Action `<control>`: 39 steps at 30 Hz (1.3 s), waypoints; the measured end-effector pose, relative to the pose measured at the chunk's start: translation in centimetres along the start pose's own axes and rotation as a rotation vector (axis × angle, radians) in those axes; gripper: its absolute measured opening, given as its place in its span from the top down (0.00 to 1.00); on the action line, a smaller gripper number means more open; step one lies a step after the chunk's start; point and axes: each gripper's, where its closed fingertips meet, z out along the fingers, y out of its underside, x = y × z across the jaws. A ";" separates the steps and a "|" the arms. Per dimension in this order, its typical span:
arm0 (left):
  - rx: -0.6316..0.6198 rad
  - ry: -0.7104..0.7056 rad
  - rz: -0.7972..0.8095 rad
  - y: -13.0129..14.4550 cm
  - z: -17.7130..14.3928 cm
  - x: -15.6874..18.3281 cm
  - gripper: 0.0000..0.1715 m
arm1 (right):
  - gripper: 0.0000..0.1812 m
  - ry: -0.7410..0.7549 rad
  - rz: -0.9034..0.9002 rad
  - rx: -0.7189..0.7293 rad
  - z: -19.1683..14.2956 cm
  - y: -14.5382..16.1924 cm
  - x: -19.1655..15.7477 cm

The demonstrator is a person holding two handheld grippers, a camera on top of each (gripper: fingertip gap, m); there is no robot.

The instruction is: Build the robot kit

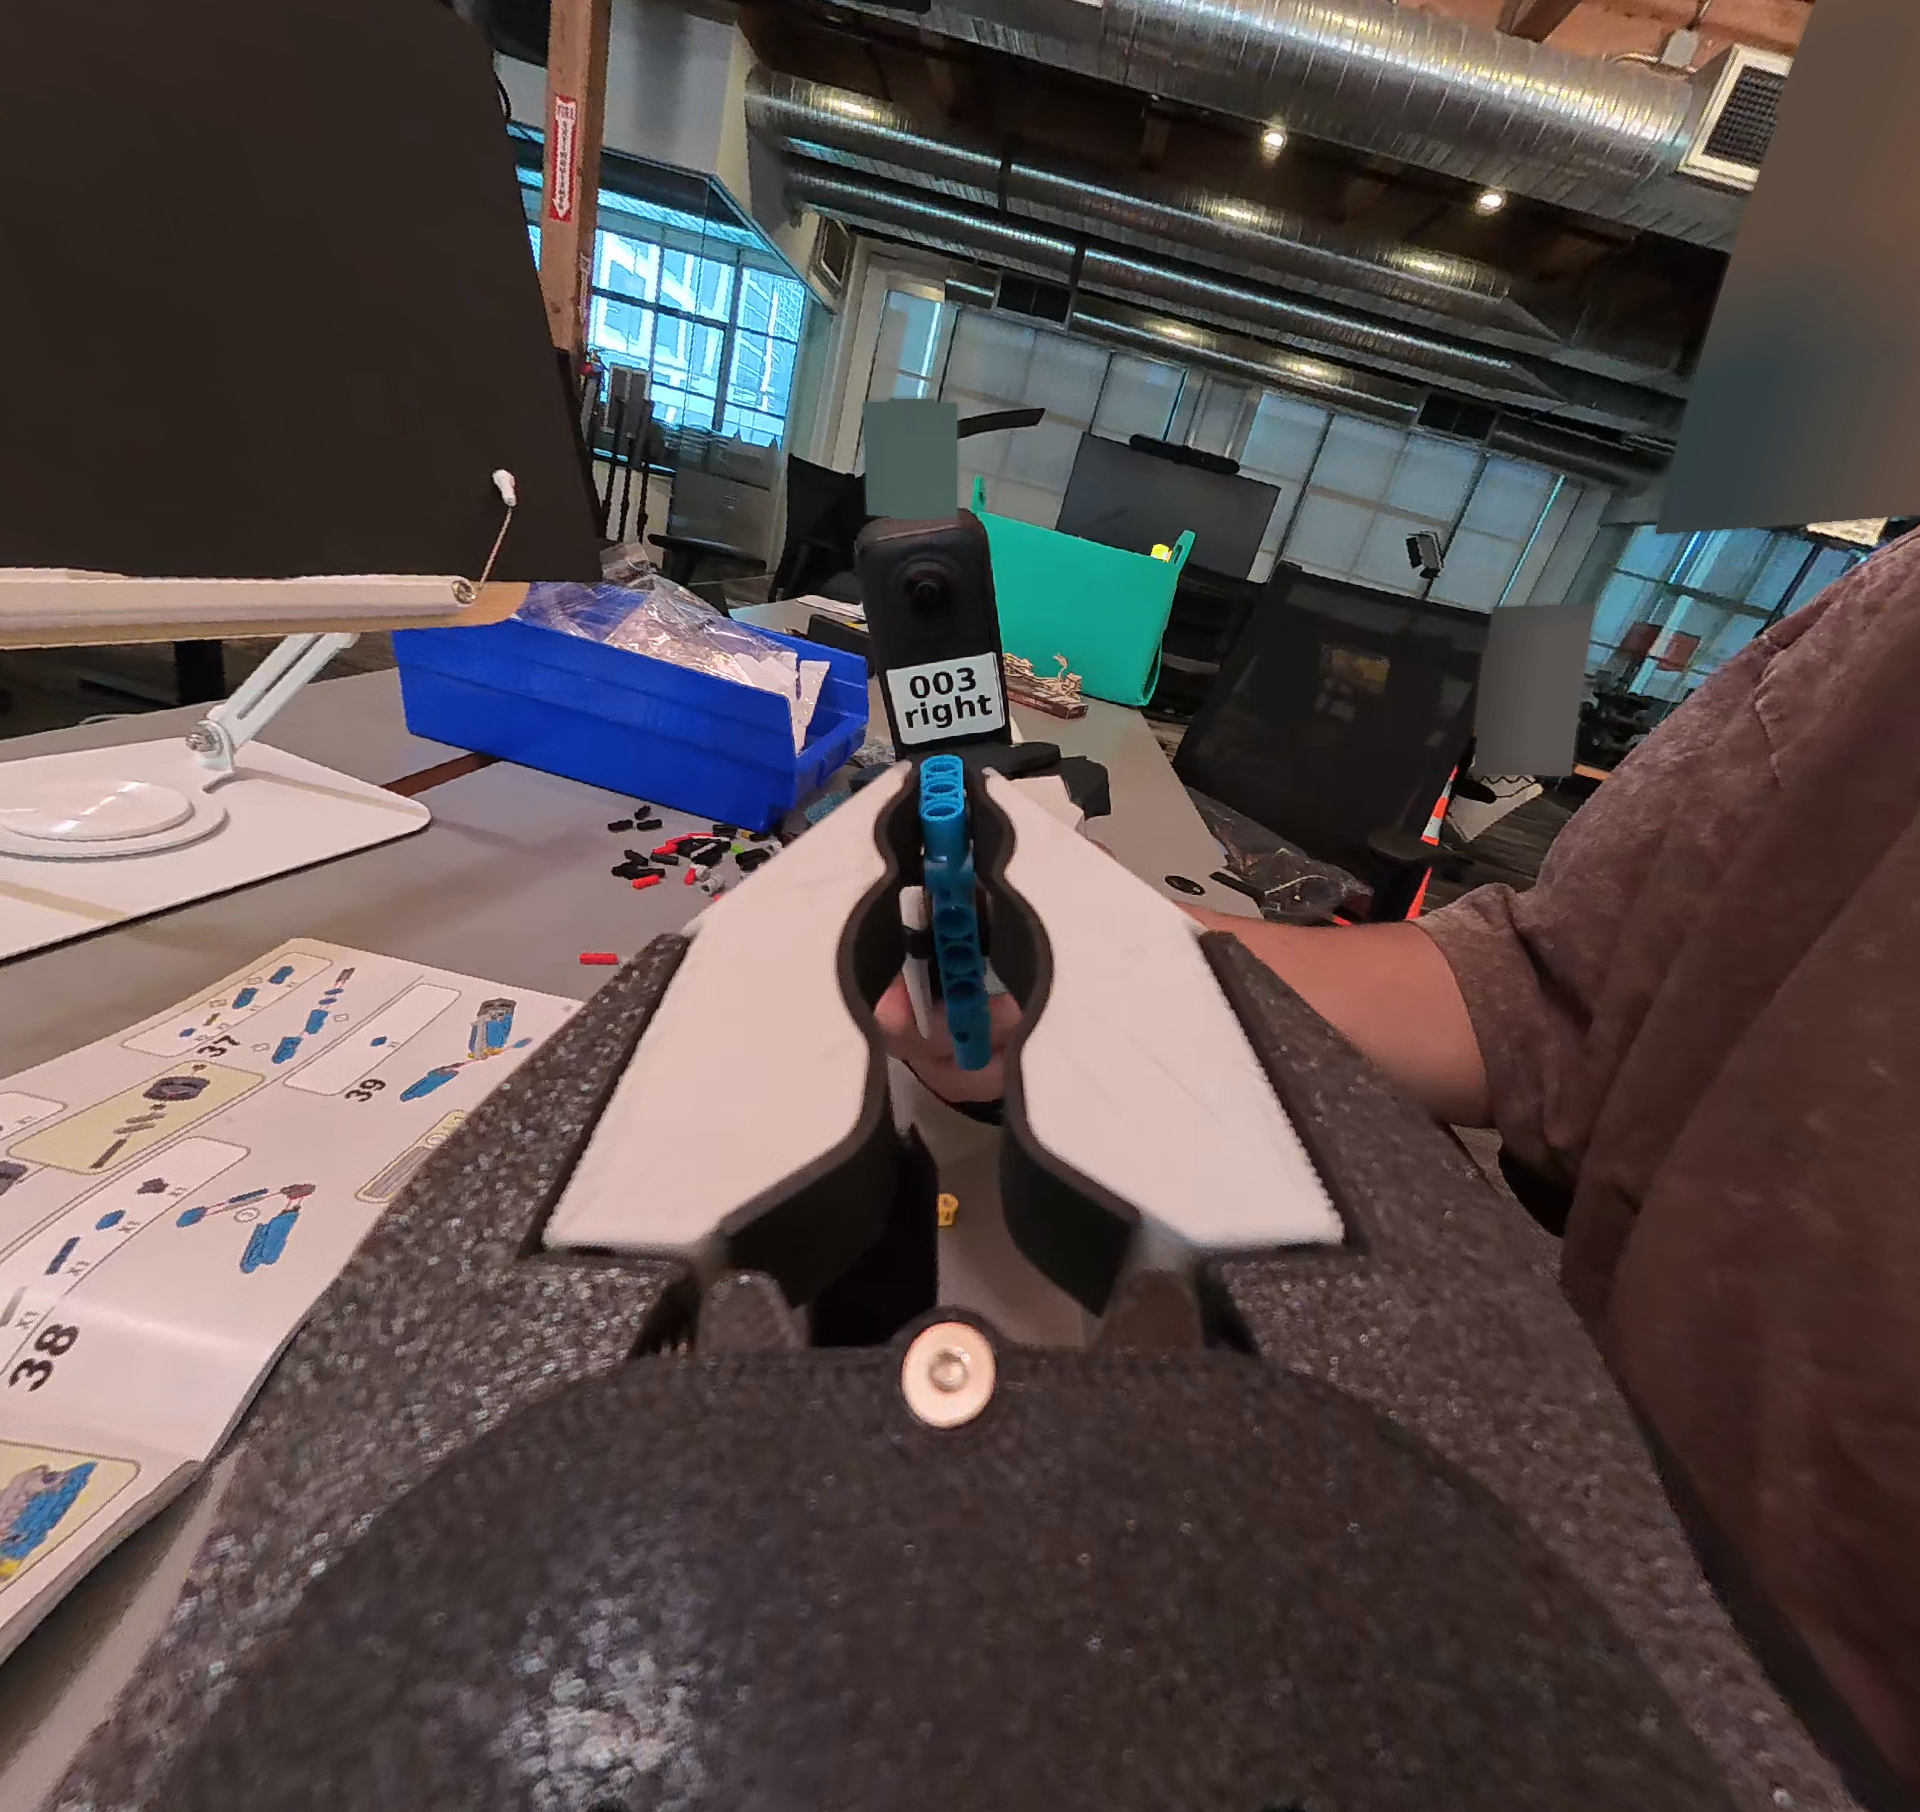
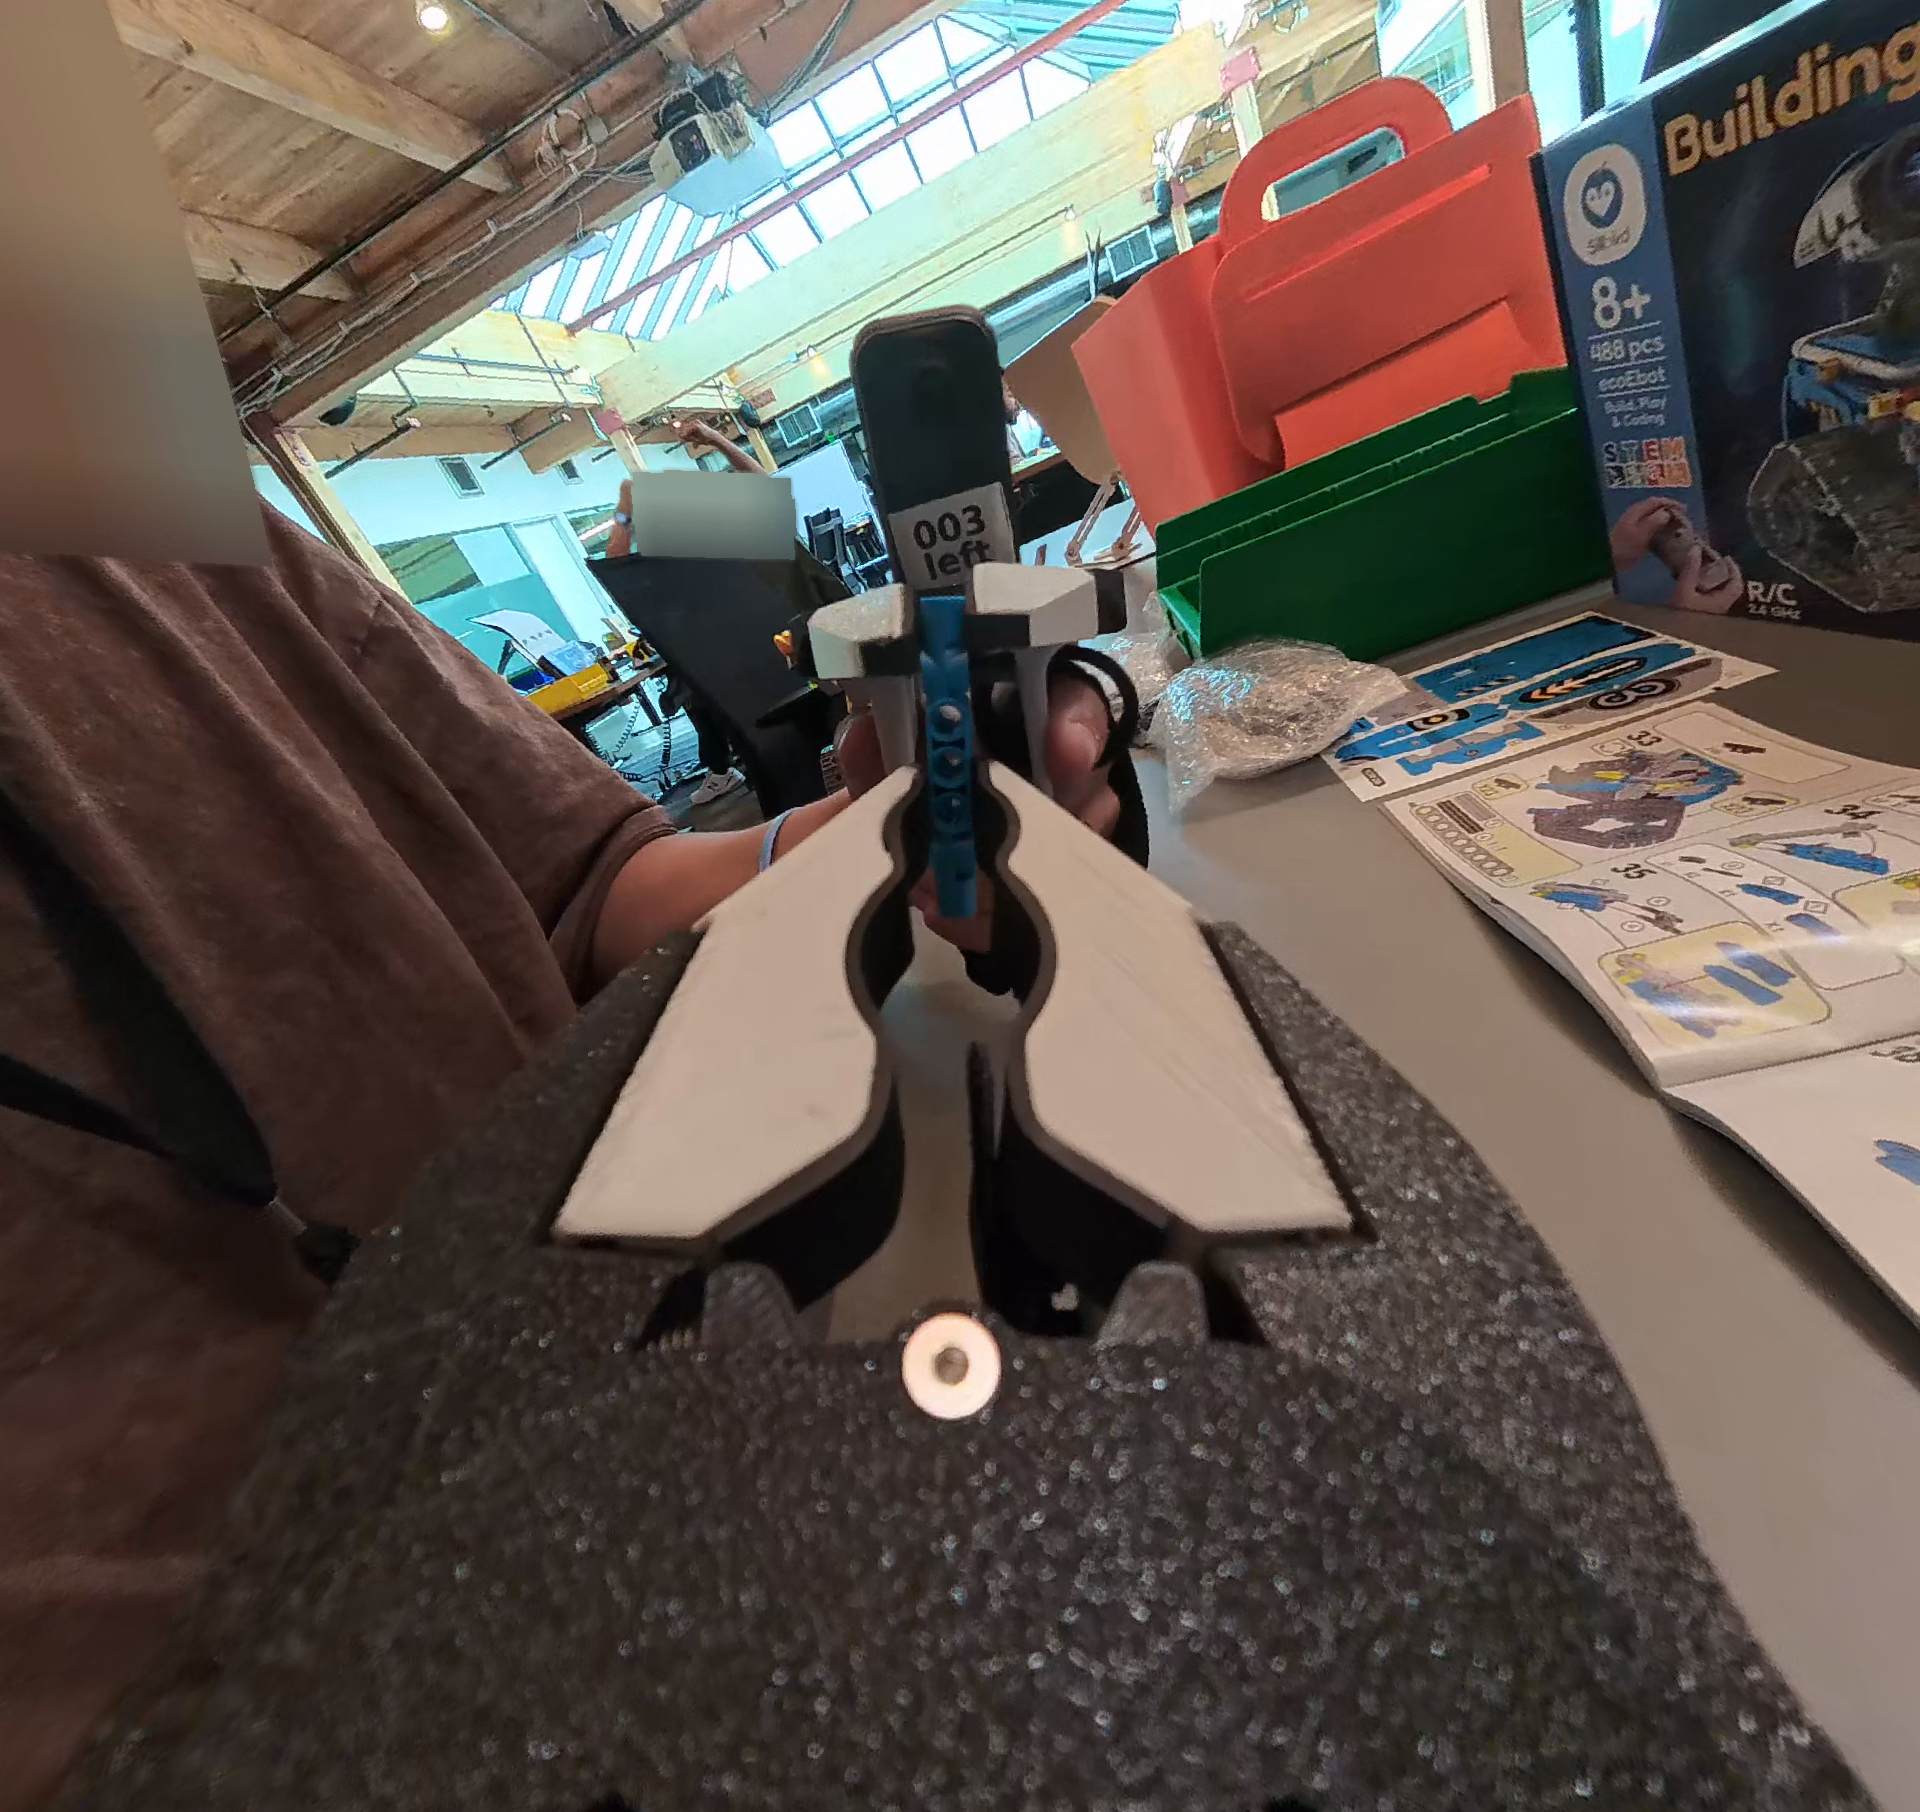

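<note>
Your left claw (image 1: 948,786) and your right claw (image 2: 951,806) both pinch one narrow blue plastic building beam with a row of round holes (image 1: 951,915). It stands nearly upright in the air above the grey tabletop (image 1: 499,889), between the two claws, which face each other. In the right wrist view the same beam (image 2: 951,754) tilts slightly, its top end up between the white fingertips (image 2: 862,635) of the far claw, its bottom end hanging free.

Beam (image 1: 948,889) between both grippers' fingers (image 1: 790,1014)
</note>
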 end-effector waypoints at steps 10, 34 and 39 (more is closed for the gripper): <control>0.141 0.033 -0.006 -1.8 -0.1 0.9 0.93 | 0.97 -0.098 0.054 0.124 -0.2 -1.7 -1.2; 0.262 -0.025 -0.063 -2.0 1.2 1.2 0.87 | 0.97 -0.228 0.196 0.521 -2.4 -5.9 -1.2; 0.211 -0.103 -0.014 -1.3 1.2 0.0 0.95 | 0.96 -0.159 0.180 0.485 -2.3 -5.6 -0.4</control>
